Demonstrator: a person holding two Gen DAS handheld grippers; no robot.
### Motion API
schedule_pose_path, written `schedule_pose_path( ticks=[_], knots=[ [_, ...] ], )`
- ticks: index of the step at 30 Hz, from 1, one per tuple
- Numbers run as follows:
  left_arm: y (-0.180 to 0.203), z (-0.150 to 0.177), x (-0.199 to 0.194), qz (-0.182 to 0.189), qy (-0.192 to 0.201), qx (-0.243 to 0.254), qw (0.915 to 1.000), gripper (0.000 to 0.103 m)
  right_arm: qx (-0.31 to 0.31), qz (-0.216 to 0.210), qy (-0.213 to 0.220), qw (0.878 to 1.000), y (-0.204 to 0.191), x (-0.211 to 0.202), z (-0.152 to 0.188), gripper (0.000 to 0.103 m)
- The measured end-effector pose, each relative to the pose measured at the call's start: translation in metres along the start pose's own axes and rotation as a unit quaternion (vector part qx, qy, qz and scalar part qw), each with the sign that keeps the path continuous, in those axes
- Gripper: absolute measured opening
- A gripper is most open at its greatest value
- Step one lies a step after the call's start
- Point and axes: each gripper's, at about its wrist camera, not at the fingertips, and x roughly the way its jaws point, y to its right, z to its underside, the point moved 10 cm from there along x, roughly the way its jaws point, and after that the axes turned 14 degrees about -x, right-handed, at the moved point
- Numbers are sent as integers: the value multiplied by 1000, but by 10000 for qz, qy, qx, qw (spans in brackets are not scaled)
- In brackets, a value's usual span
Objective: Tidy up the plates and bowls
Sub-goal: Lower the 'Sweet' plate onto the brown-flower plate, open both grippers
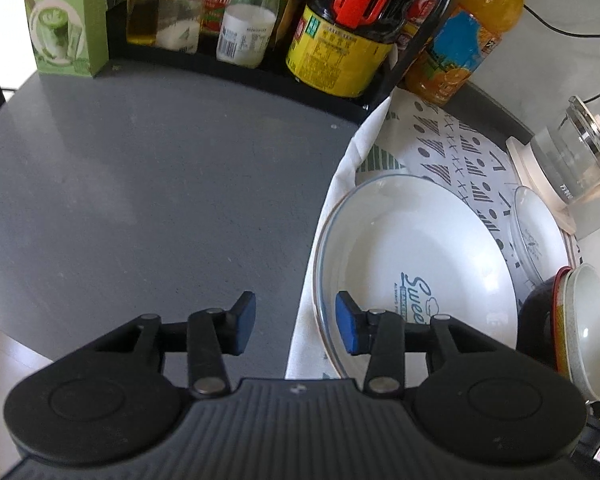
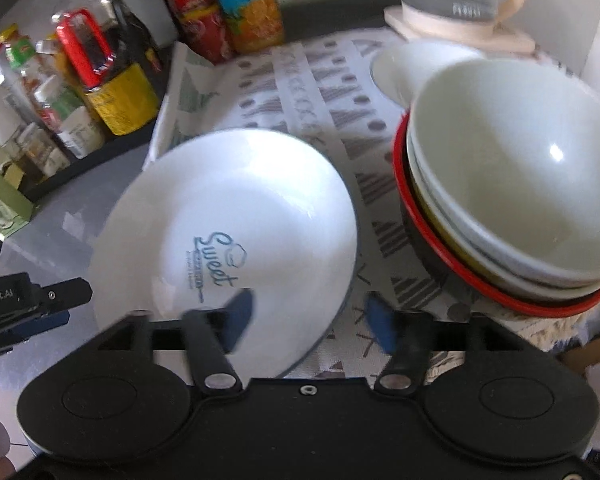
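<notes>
A large white plate printed "Sweet" lies on a patterned cloth. My left gripper is open across the plate's left rim, one pad over the grey table and the other over the plate, neither pressing. In the right wrist view the same plate has its near rim between the blurred pads of my open right gripper. A stack of bowls, white ones nested in a red-rimmed black one, stands right of the plate; in the left wrist view this stack sits at the right edge. A small white plate lies behind it.
A black rack of bottles and jars lines the back, with a green carton at its left and an orange juice bottle at its right. A glass kettle stands at the far right. Grey tabletop stretches left of the cloth.
</notes>
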Motion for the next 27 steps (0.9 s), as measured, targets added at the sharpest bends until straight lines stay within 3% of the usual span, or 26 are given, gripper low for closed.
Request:
schedule_pose_path(
  ticks=[1,2,8,22,27],
  knots=[
    [0,-1,-3,42,33,8,10000,42,-47,-9,42,10000,-2,-4,-1,84],
    [0,-2,-7,113,68,1,9999,42,-79,-74,73,9999,-6,-8,-2,88],
    [1,-7,-22,413,98,-58,9991,42,-276,-82,353,9990,-14,-34,-4,89],
    [13,-13,-57,703,169,115,9973,42,72,-181,1007,9947,1,-90,-23,71],
    [25,-15,-69,854,227,179,9959,42,257,-213,1152,9928,13,-100,-29,70]
  ],
)
